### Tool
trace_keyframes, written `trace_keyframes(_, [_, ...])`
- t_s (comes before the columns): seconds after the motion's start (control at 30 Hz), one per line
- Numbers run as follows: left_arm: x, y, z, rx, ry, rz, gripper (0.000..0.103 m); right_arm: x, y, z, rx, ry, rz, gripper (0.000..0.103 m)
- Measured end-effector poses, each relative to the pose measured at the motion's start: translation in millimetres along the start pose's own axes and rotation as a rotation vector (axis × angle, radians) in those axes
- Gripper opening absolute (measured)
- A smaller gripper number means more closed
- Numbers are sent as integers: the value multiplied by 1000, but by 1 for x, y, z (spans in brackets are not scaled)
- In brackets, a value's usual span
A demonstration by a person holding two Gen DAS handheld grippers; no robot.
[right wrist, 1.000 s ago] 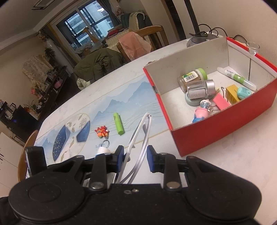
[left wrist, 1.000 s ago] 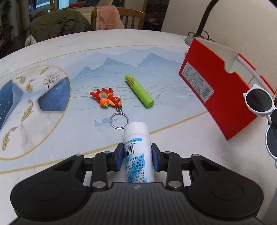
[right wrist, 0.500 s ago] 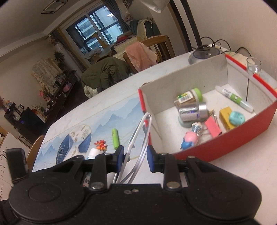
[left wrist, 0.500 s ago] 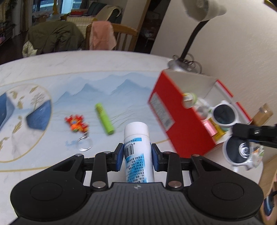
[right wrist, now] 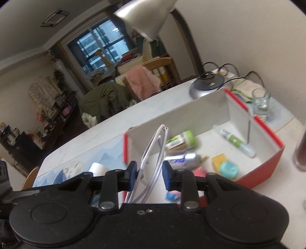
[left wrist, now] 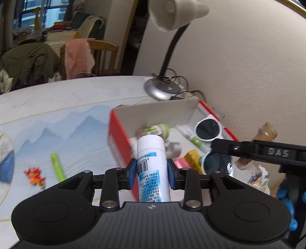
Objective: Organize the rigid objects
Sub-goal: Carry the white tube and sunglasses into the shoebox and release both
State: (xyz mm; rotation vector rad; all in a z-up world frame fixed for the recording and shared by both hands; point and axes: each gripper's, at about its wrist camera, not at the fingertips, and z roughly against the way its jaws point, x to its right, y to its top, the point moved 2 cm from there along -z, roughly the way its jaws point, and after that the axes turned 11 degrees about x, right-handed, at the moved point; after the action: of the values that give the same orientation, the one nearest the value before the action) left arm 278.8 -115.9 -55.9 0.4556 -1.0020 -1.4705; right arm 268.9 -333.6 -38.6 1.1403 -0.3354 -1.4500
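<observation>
My left gripper [left wrist: 152,170] is shut on a white bottle with a blue label [left wrist: 151,153], held upright in the air at the near left corner of the red box [left wrist: 116,141]. My right gripper [right wrist: 149,172] is shut on white sunglasses [right wrist: 153,151], whose folded arms stick up between its pads. In the left wrist view the sunglasses' dark lenses [left wrist: 208,131] hang over the box's right half. The box holds a green-capped jar [right wrist: 181,141], a silver can [right wrist: 183,159], a glue tube [right wrist: 235,141] and several small items. A green marker [left wrist: 57,166] and a red-orange keychain toy [left wrist: 35,175] lie on the table to the left.
A desk lamp's base [left wrist: 160,89] with cables sits just behind the box, and its shade [left wrist: 172,15] hangs overhead. A drinking glass [right wrist: 261,103] stands past the box's far right corner, and a dark glass [right wrist: 301,153] to its right. Chairs draped with clothes stand beyond the table.
Both grippers have risen and swung right towards the red box, each keeping its load. The box's inside now shows in the left wrist view, and the sunglasses hang over it.
</observation>
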Motion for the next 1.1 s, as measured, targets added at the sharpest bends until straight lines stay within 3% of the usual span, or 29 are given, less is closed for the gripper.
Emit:
trace_keyframes(0.47, [40,18,-66,-73,-33,-31,32,47,30,-31,27,-114,39,27])
trace_keyframes(0.93, [54,7,-126,-156,-31,-53,32,88,28,-84,-84,-174,105,27])
trace_keyframes(1.1, [57,-5,-140,-195,-33,-66,32,91,22,-94,-116,-156,121,27])
